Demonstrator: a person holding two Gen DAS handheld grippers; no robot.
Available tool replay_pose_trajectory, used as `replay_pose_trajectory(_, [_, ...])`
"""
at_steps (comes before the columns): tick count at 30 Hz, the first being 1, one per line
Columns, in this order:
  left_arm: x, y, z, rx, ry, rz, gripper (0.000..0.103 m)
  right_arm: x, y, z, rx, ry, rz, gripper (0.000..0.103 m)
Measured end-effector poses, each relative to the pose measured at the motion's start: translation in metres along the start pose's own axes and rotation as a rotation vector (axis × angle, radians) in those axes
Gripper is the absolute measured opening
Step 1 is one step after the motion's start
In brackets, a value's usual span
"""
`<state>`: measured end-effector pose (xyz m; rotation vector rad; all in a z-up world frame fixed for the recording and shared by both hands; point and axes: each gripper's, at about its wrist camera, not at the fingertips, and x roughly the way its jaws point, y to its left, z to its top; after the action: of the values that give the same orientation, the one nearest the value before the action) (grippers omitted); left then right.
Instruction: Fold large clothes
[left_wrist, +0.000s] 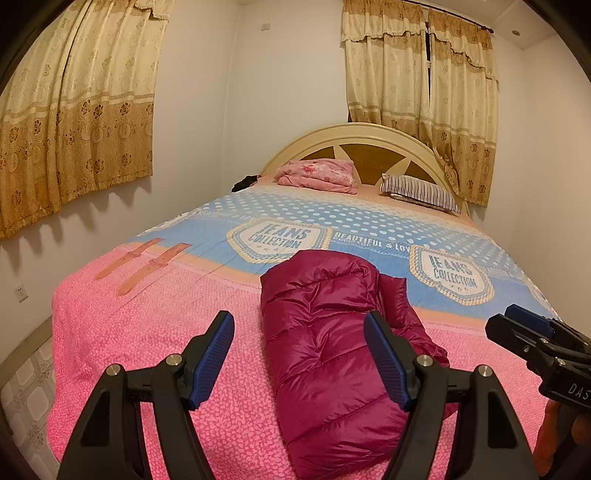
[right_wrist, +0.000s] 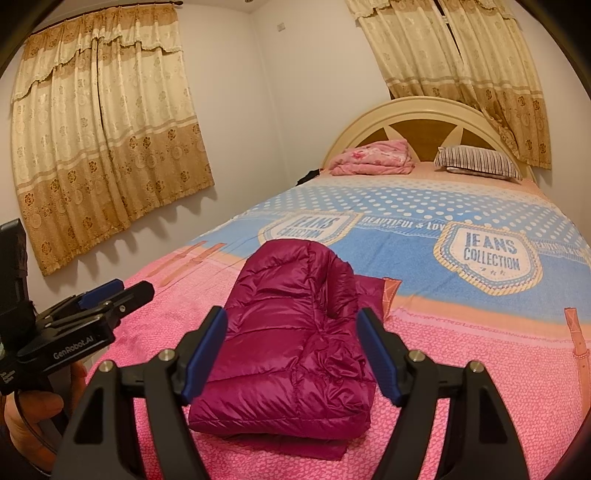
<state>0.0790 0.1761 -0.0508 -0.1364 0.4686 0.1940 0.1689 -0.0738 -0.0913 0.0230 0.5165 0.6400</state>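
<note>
A magenta puffer jacket (left_wrist: 325, 339) lies folded into a thick bundle on the pink part of the bedspread (left_wrist: 147, 332). In the left wrist view my left gripper (left_wrist: 299, 325) hovers above the bundle's near left side, jaws wide apart, touching nothing. The right gripper (left_wrist: 517, 325) shows at the right edge of that view. In the right wrist view the same jacket (right_wrist: 291, 350) sits straight ahead, and my right gripper (right_wrist: 293, 321) stands open above its near end with nothing pressed between the pads. The left gripper (right_wrist: 122, 291) appears at that view's left, held by a hand (right_wrist: 33, 417).
The bed fills the room, with a pink-and-blue bedspread (right_wrist: 461, 332). At the headboard (left_wrist: 369, 136) lie a folded pink quilt (left_wrist: 317, 175) and a striped pillow (left_wrist: 421, 194). Curtains (left_wrist: 74, 110) hang on the left wall and behind the bed. Tiled floor (left_wrist: 26, 398) shows left of the bed.
</note>
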Motion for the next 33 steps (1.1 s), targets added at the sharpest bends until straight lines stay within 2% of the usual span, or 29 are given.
replay_pose_trajectory(3, [0.001, 0.000, 0.000, 0.000, 0.003, -0.001, 0.073, -0.001, 0.002, 0.001, -0.002, -0.002, 0.000, 0.077])
replay_pose_trajectory(6, [0.003, 0.000, -0.001, -0.005, 0.005, 0.004, 0.073, -0.002, 0.005, 0.002, -0.003, -0.016, -0.002, 0.085])
replay_pose_trajectory(19, [0.002, -0.007, -0.004, 0.019, -0.004, 0.044, 0.073, -0.002, 0.005, 0.000, 0.004, -0.022, 0.004, 0.085])
replay_pose_trajectory(26, [0.004, -0.012, -0.005, 0.027, 0.014, 0.016, 0.073, -0.001, 0.006, -0.001, 0.003, -0.028, 0.004, 0.085])
replay_pose_trajectory(33, [0.002, -0.018, -0.005, 0.048, -0.003, 0.018, 0.075, 0.001, 0.007, -0.002, 0.007, -0.020, 0.006, 0.085])
